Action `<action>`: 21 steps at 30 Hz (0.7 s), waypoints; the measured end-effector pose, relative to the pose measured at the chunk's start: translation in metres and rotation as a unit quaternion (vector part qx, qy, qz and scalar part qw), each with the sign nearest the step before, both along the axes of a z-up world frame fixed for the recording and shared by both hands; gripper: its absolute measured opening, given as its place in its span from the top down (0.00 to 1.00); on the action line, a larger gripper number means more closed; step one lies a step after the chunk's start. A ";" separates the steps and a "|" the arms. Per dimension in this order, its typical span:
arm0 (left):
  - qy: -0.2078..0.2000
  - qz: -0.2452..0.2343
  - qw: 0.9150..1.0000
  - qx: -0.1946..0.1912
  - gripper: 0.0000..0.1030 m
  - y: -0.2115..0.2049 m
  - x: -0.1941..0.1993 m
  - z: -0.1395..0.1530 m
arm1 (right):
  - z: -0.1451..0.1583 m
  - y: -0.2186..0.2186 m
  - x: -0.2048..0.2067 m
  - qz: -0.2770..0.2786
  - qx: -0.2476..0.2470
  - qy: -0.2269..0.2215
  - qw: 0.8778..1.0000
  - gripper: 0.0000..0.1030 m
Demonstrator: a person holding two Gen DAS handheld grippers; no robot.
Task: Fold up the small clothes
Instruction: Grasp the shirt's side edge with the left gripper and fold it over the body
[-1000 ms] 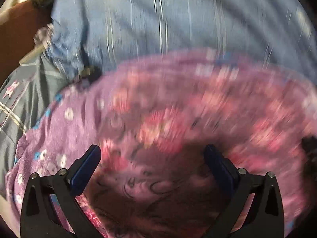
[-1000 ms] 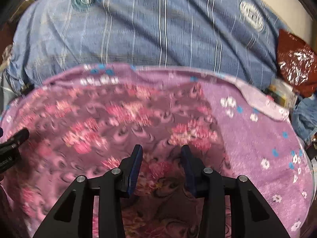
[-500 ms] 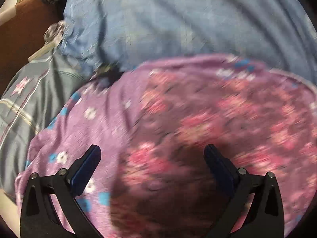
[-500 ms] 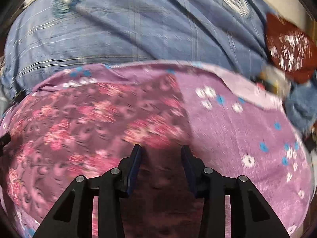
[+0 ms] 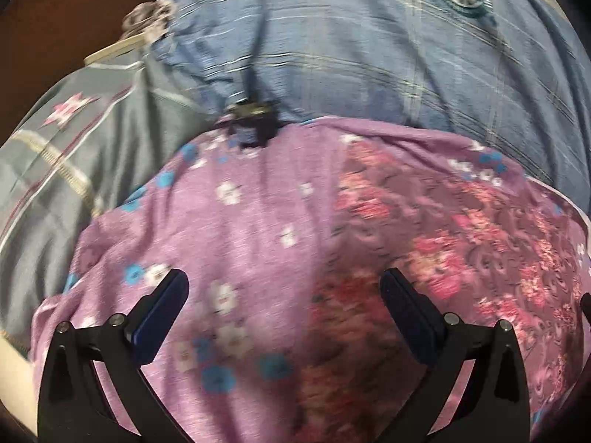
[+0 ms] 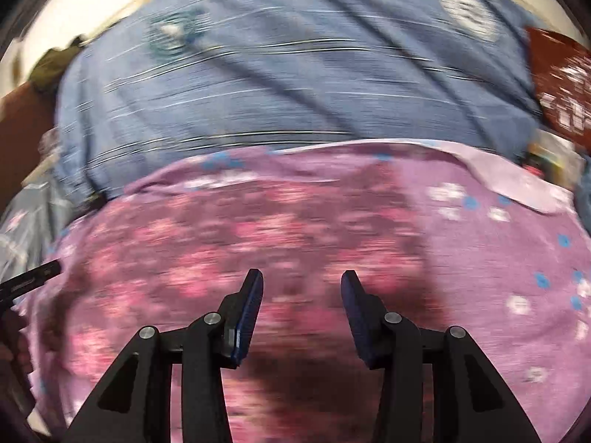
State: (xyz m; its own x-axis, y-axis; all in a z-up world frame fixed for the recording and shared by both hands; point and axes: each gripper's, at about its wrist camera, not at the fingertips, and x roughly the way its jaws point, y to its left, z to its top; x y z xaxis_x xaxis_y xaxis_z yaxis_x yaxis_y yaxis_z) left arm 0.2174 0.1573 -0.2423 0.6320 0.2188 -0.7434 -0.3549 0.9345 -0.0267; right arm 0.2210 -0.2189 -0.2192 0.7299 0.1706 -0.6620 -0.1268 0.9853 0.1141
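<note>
A dark maroon garment with pink flowers [image 5: 461,251] lies flat on a lilac cloth with white and blue flowers [image 5: 240,214]. It also shows in the right wrist view [image 6: 229,243], with the lilac cloth [image 6: 498,243] to its right. My left gripper [image 5: 284,295] is wide open and empty above the garment's left edge. My right gripper [image 6: 301,288] is open and empty above the garment's middle. Both views are blurred by motion.
A blue striped pillow [image 5: 369,55] lies behind the cloth, also in the right wrist view [image 6: 277,81]. A grey-blue bedsheet [image 5: 74,147] is on the left. A small dark object [image 5: 253,118] sits at the cloth's far edge. A red packet [image 6: 561,85] lies at the right.
The left gripper has shifted left, so more lilac cloth shows under it. The right gripper has pulled back and up and its jaws have opened wider.
</note>
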 end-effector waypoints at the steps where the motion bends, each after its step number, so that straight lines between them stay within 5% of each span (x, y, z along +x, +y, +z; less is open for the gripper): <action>1: -0.002 0.008 1.000 -0.003 0.00 0.005 -0.006 0.000 | -0.001 0.015 -0.001 0.020 0.001 0.002 1.000 0.58; 6: -0.029 0.025 0.999 -0.031 0.00 0.021 -0.049 0.009 | -0.030 0.067 -0.001 0.078 -0.026 0.073 0.994 0.60; 9: -0.036 0.029 0.996 -0.078 0.00 0.024 -0.084 0.002 | -0.036 0.078 -0.006 0.080 -0.064 0.060 0.993 0.59; 13: -0.045 0.022 0.986 -0.159 0.00 0.016 -0.119 -0.005 | -0.024 0.058 -0.010 0.071 0.025 0.064 0.995 0.59; 17: -0.050 -0.014 0.976 -0.210 0.00 -0.013 -0.136 -0.012 | -0.009 0.048 -0.023 0.070 0.058 0.032 0.995 0.58; 21: -0.070 -0.035 0.953 -0.291 0.01 -0.042 -0.139 -0.018 | -0.008 0.050 -0.028 0.087 0.070 0.042 0.993 0.58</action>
